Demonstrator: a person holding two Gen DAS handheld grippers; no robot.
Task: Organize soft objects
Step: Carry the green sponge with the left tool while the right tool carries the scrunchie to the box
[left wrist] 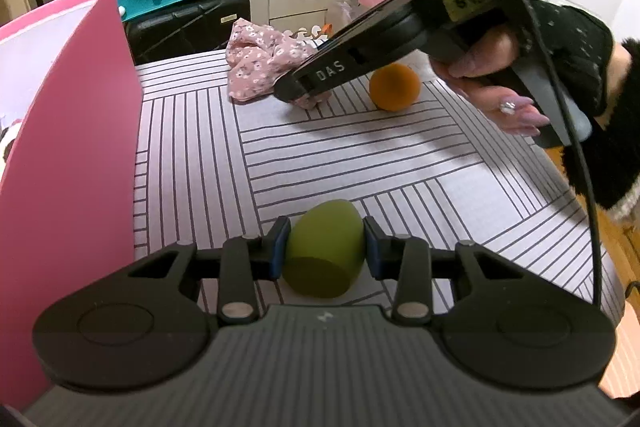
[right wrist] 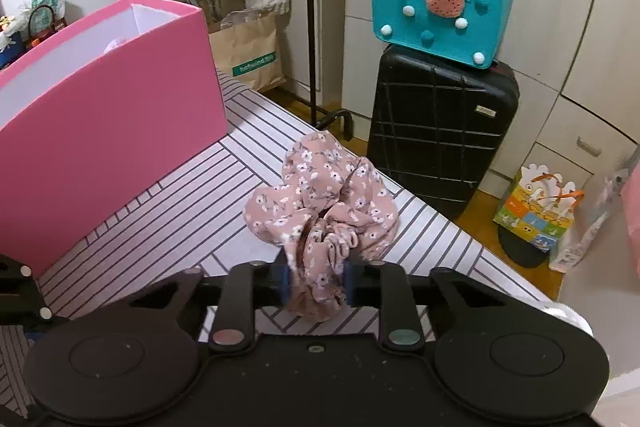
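Pads of the left hand-held gripper [left wrist: 325, 241] were seen clamped on a green egg-shaped sponge [left wrist: 325, 251], which rested on the striped worktop [left wrist: 400, 167] close to its near edge. The right hand-held gripper [right wrist: 316, 281] was closed on a pink floral scrunchie [right wrist: 320, 203] lying at the worktop's far edge. An orange sponge ball [left wrist: 394, 87] was noted just beside the scrunchie. A pink box [right wrist: 120, 99] stood along the left edge.
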